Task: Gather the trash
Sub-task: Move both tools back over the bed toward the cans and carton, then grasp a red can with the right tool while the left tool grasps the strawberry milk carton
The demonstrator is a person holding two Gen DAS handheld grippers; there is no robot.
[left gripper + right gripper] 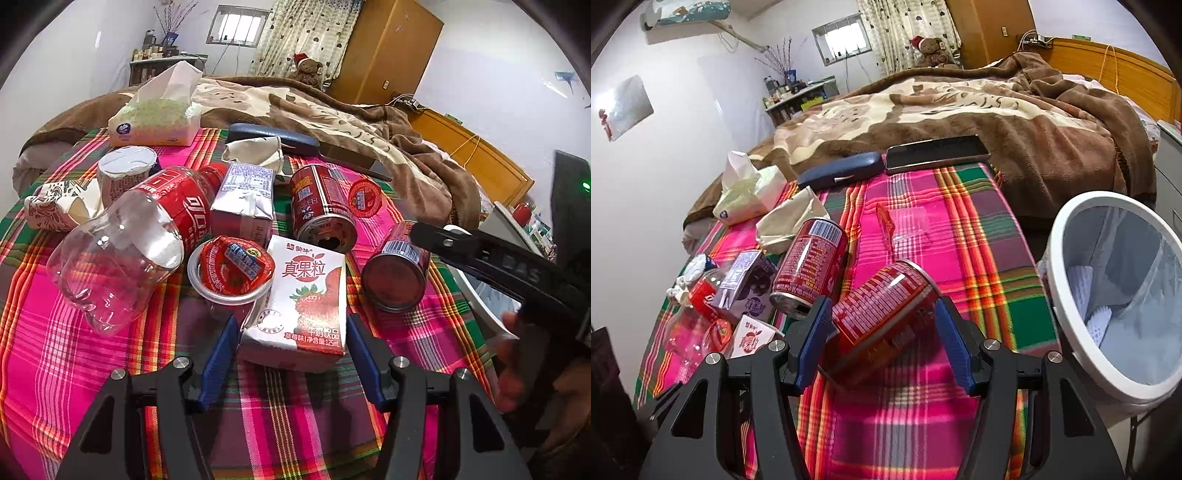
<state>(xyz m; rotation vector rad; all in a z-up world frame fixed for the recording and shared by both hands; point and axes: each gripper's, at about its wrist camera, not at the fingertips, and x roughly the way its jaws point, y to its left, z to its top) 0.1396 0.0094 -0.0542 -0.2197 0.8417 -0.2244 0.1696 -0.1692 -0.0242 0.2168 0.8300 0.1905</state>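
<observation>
Both grippers low over the plaid cloth [916, 229], each straddling one piece of trash, jaws spread.

Left gripper [291, 354]: angled down at the strawberry milk carton [301, 295], blue fingers [218, 362] either side of its near end, apart from its faces, nothing clamped. The carton lies flat, long axis running away from the gripper, hemmed in by the jelly cup [232, 269] on its left side. Right gripper [882, 343]: jaws wide around the fallen red can [882, 317]; contact cannot be told. The can lies on its side, long axis slanting away to the right, toward the white bin [1115, 295], which stands just off the cloth's right edge. Bare cloth beyond the can.
</observation>
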